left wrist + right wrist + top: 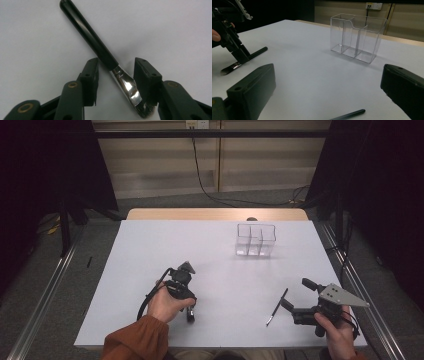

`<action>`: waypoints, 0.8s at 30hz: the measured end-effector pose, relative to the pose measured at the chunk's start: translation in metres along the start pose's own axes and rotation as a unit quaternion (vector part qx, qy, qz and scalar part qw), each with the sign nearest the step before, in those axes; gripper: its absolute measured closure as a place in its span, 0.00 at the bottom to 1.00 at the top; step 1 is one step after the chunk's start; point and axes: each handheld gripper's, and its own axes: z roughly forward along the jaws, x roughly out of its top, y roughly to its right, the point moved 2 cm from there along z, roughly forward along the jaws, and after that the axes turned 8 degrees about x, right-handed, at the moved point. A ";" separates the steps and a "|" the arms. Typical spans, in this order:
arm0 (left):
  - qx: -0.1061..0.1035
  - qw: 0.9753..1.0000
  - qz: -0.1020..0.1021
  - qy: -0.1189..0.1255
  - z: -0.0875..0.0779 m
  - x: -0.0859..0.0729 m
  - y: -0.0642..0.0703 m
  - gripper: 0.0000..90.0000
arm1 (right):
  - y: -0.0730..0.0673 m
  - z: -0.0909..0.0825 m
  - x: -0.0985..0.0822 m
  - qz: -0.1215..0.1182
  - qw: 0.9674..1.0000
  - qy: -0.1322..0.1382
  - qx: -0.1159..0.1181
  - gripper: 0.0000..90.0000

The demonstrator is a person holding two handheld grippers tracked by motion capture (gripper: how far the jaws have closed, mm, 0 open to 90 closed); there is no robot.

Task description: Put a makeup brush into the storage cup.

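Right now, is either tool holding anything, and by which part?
Nothing is gripped yet. The left tool straddles the brush at its metal ferrule, jaws not pressing; the right tool is open.

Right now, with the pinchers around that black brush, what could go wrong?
1. The left gripper straddles the brush at its shiny metal collar, with a gap at one jaw. The collar looks slick, so it might slip or twist.
2. The grip sits near the bristle end, so the long handle could droop when lifted.
3. The clear organizer is far across the table; a loose brush could drop.
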 end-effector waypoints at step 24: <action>0.032 0.998 0.055 -0.014 0.004 0.003 -0.002 0.87 | -0.001 0.000 -0.001 -0.001 1.000 -0.001 0.002 0.00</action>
